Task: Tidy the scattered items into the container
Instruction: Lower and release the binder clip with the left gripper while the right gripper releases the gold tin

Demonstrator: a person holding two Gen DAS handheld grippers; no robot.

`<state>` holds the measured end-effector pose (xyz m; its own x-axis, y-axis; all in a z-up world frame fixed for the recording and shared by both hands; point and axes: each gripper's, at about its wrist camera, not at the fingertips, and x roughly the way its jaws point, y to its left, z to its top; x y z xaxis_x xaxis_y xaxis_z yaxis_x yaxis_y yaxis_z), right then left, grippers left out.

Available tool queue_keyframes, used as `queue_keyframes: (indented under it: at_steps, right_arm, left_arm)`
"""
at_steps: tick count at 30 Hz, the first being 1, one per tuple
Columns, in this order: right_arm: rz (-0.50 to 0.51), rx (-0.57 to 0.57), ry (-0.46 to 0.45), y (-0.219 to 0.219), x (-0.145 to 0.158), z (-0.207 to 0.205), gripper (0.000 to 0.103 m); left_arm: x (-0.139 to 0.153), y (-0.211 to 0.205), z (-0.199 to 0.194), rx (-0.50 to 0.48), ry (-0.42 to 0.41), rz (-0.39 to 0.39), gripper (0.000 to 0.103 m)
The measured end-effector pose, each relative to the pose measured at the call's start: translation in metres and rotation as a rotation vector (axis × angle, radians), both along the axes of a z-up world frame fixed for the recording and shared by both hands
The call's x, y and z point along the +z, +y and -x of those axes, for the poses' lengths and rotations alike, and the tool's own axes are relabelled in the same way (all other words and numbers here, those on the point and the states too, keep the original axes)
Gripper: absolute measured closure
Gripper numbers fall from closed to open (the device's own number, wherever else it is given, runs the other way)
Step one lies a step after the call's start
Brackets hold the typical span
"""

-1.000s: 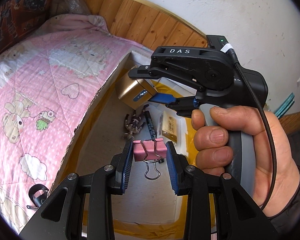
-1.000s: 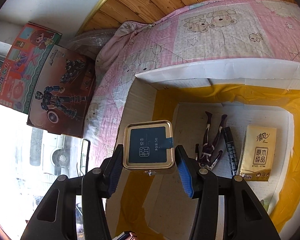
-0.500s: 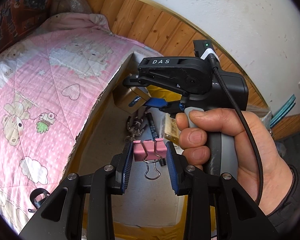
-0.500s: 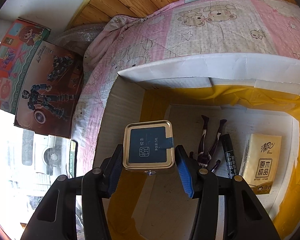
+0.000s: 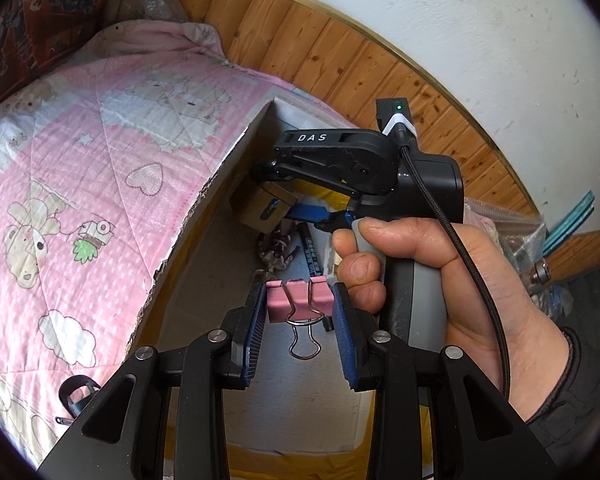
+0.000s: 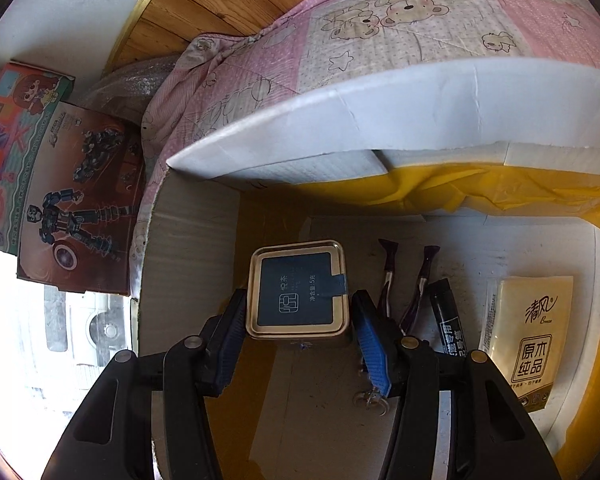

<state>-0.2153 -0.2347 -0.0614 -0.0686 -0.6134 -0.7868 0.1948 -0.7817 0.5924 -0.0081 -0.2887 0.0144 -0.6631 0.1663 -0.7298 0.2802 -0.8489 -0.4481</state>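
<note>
The left gripper (image 5: 300,308) points forward and slightly down, its blue-padded fingers (image 5: 256,332) drawn in and clamped on a pink binder clip (image 5: 298,300); the right gripper (image 6: 298,312) sits ahead of it, fingers (image 6: 370,344) pressed to both sides of a gold tin (image 6: 298,290); the right hand (image 5: 440,276) wraps the grey handle, fingers curled round its front, thumb on top.

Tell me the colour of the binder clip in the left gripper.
Pink binder clip, silver wire handles; left wrist view.
</note>
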Motion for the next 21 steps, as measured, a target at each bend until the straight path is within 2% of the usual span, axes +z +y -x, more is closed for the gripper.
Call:
queue_keyframes:
  at_steps: [9, 21]
  right_arm:
    - [0.029, -0.001, -0.016, 0.004, 0.003, -0.002, 0.042]
    - [0.024, -0.006, -0.037, 0.028, 0.017, -0.017, 0.042]
  left_arm:
    - [0.002, 0.000, 0.000, 0.010, 0.009, 0.013, 0.069]
    - [0.003, -0.002, 0.001, 0.029, 0.004, 0.019, 0.068]
